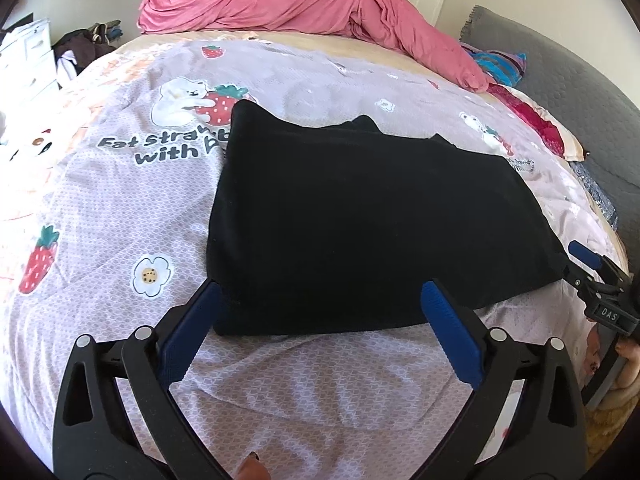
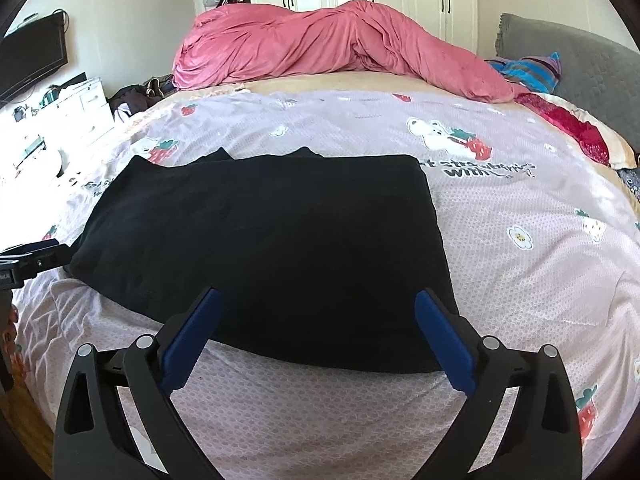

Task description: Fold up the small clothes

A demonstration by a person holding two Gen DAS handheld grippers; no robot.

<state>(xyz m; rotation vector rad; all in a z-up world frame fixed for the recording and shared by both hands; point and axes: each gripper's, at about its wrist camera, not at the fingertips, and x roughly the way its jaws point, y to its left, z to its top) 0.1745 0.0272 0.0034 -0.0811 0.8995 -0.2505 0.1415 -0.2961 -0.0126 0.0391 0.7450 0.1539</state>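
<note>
A black garment (image 1: 360, 216) lies folded flat on the bed's strawberry-print cover (image 1: 120, 200); it also shows in the right wrist view (image 2: 272, 248). My left gripper (image 1: 320, 292) is open, its blue pads straddling the garment's near left edge just above the cloth. My right gripper (image 2: 316, 300) is open over the garment's near right edge. The right gripper also shows at the far right of the left wrist view (image 1: 580, 264), by the garment's right corner. The left gripper shows at the left edge of the right wrist view (image 2: 24, 260).
A crumpled pink duvet (image 2: 340, 44) lies across the far side of the bed. A grey headboard (image 2: 580, 64), striped cloth (image 2: 528, 68) and red pillow (image 2: 576, 124) are at the right. A white dresser (image 2: 60, 112) and TV (image 2: 32, 60) stand left.
</note>
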